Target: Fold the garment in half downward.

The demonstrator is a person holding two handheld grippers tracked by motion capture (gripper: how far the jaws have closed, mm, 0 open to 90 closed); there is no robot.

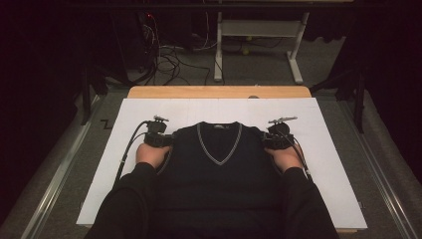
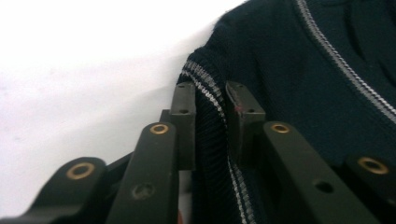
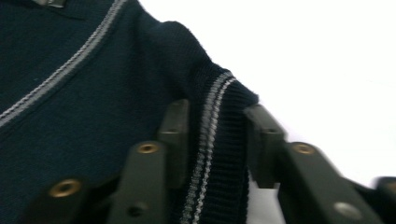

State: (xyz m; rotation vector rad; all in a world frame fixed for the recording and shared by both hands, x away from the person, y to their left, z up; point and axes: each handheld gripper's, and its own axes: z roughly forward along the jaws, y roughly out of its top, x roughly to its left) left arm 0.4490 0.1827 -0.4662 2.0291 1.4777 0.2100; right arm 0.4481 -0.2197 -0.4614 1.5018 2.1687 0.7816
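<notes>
A dark knitted V-neck vest [image 1: 219, 164] lies flat on the white board [image 1: 318, 149] atop the wooden desk [image 1: 219, 92], left claw [image 1: 166, 141] at its left armhole, right claw [image 1: 268, 141] at its right.

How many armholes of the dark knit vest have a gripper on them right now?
2. The left gripper pinches the striped rib of the dark navy V-neck knit vest at its left armhole; the right gripper pinches its right armhole.

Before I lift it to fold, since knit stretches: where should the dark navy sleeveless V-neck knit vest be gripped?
Grip the dark navy knit vest at its two ribbed, grey-striped armhole edges just below the shoulders, coming from each outer side. That doubled rib is firm, and it stands between the jaws of the left gripper and right gripper.
</notes>
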